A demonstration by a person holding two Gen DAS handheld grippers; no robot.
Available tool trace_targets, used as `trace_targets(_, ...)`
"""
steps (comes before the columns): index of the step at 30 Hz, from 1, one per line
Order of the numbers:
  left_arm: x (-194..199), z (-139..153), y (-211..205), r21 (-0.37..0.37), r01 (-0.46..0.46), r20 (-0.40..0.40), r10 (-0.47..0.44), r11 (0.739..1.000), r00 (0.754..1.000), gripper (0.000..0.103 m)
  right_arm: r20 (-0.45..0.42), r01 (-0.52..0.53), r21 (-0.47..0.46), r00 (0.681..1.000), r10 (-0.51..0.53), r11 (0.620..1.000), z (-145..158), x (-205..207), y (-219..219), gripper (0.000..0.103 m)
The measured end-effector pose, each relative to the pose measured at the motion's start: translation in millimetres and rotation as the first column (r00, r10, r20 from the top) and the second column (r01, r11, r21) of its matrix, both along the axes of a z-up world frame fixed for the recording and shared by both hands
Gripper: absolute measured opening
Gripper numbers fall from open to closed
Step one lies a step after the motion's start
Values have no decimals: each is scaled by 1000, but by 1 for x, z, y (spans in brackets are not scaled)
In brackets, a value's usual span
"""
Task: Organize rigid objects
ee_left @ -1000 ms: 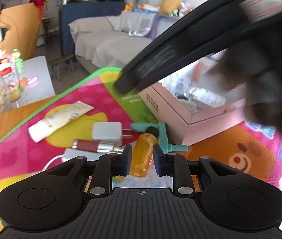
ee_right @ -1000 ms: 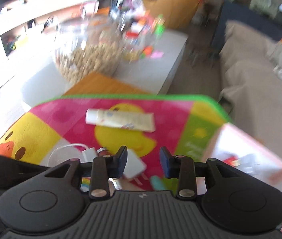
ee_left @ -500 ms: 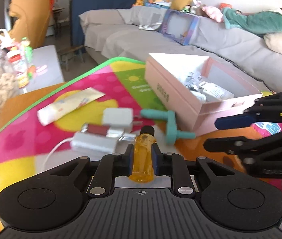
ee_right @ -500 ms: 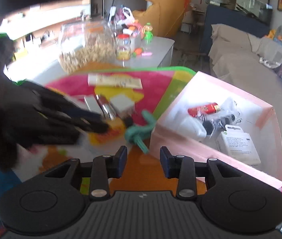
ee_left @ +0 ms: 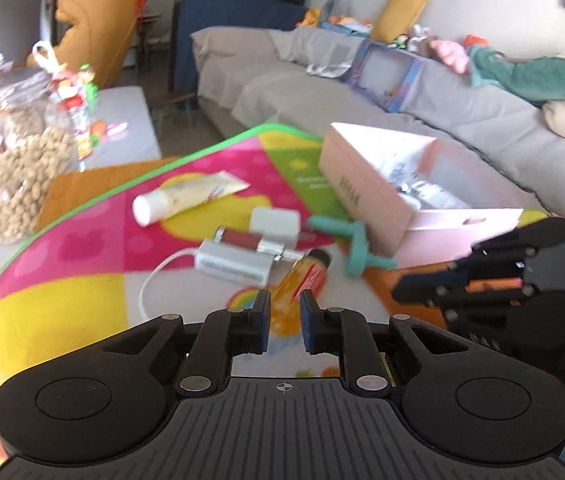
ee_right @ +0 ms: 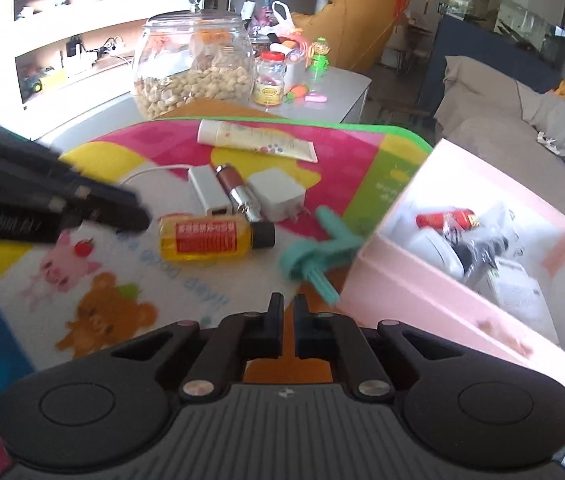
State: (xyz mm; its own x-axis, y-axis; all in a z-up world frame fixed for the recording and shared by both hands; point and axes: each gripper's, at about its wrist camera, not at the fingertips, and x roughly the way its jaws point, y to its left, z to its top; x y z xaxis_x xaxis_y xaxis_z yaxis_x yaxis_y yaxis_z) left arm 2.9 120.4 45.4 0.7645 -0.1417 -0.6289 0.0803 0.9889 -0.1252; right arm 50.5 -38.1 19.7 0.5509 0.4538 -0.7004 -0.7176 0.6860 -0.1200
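On the cartoon play mat (ee_right: 102, 148) we are clamping the left gripper (ee_left: 284, 312) on the yellow bottle (ee_right: 206, 238); the cream tube (ee_right: 254, 142), white charger (ee_right: 278, 194) and teal tool (ee_right: 322, 256) are lying loose, waiting; our right gripper (ee_right: 289, 320) is hovering shut and empty beside the part-filled pink box (ee_right: 422, 308)

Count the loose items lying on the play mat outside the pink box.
6: cream tube farthest back; silver adapter, lipstick and white charger side by side; yellow bottle in front; teal tool by the pink box. Nothing seems hidden.
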Motion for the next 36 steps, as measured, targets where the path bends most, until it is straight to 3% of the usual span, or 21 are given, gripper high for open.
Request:
trace_targets(4, 18, 1, -14, 55, 44, 1, -44, 998, 999, 19, 2, 25, -16, 1000, -25, 1000, 0, -8, -20, 5)
trace_targets(8, 39, -6, -31, 153, 89, -65, -80, 984, 995, 21, 29, 31, -10, 999, -31, 999, 1, -13, -27, 7)
trace_targets(9, 42, -8, -35, 183, 94, -73, -82, 979, 994, 29, 40, 24, -4, 999, -24, 1000, 3, -13, -26, 9)
trace_targets(12, 49, -15, -39, 219, 99, -100, -79, 971, 992, 35, 105, -3, -4, 994, 3, 1000, 6, -16, -14, 9)
trace_targets(17, 43, -15, -28, 175, 97, -103, -80, 980, 991, 34, 180, -26, -61, 983, 37, 998, 0, -14, 19, 12)
trace_targets(22, 14, -15, -8, 156, 42, -88, -28, 987, 996, 33, 225, -53, -70, 972, 68, 996, 1, -13, 43, 33)
trace_targets(25, -1, -14, 9, 147, -8, -87, 21, 989, 996, 32, 205, -101, -40, 973, 107, 994, 6, -6, 56, 37)
trace_targets(29, -18, -12, 28, 133, -56, -88, 68, 990, 994, 32, 110, -139, 22, 985, 136, 990, 11, 12, 72, 36)
trace_targets(32, -27, -12, 33, 110, -65, -86, 74, 992, 994, 32, 51, -164, 59, 986, 161, 985, 10, 22, 85, 36)
trace_targets(36, -34, -18, 34, 71, -55, -107, 62, 996, 992, 32, 48, -165, 57, 986, 163, 985, 7, 31, 104, 36)
